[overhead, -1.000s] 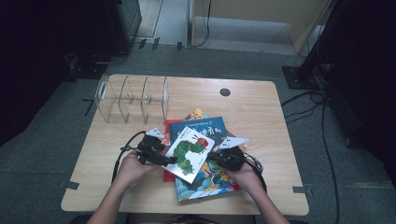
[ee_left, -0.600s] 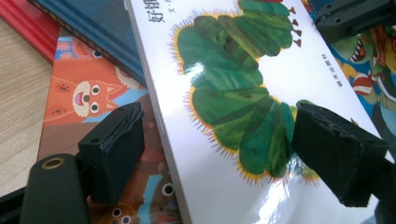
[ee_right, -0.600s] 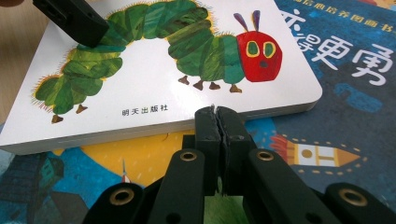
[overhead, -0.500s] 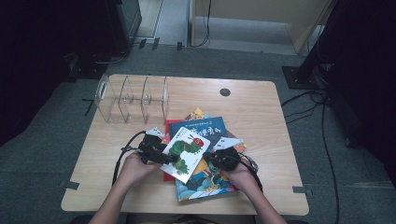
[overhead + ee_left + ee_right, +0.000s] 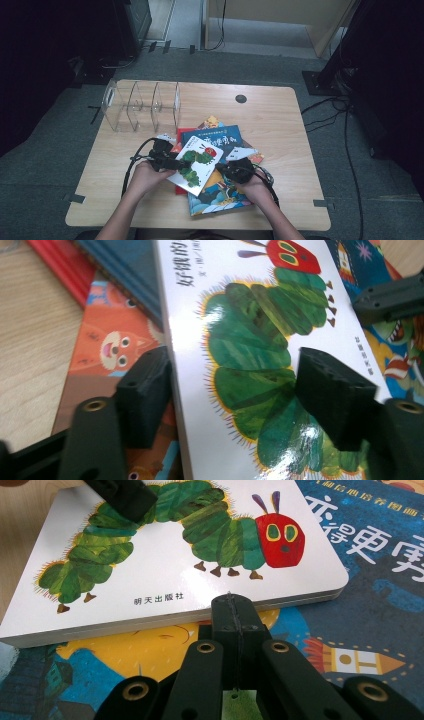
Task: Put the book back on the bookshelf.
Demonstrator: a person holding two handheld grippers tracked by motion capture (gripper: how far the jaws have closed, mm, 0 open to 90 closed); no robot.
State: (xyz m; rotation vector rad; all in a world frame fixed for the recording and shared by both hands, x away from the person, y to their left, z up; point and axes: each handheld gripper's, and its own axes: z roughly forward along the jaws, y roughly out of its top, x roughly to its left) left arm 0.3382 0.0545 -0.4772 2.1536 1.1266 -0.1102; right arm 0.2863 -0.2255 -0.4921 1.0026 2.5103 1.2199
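Two tongs work one caterpillar book [image 5: 196, 164], lying on top of the book pile [image 5: 220, 192] near the table's [image 5: 280, 120] front. Left tongs [image 5: 235, 390] have just been closing astride its edge, pads not yet pressing; right tongs [image 5: 234, 611] are shut, empty, touching its near edge. Thick, stiff boards with a glossy, probably slippery cover: pinch across an edge.

I see a pale wooden bench [image 5: 280, 120] on grey carpet [image 5: 60, 150], black cables [image 5: 345, 135] trailing across the floor at right, a light wooden cabinet [image 5: 280, 20] at the far side, darkness left and right
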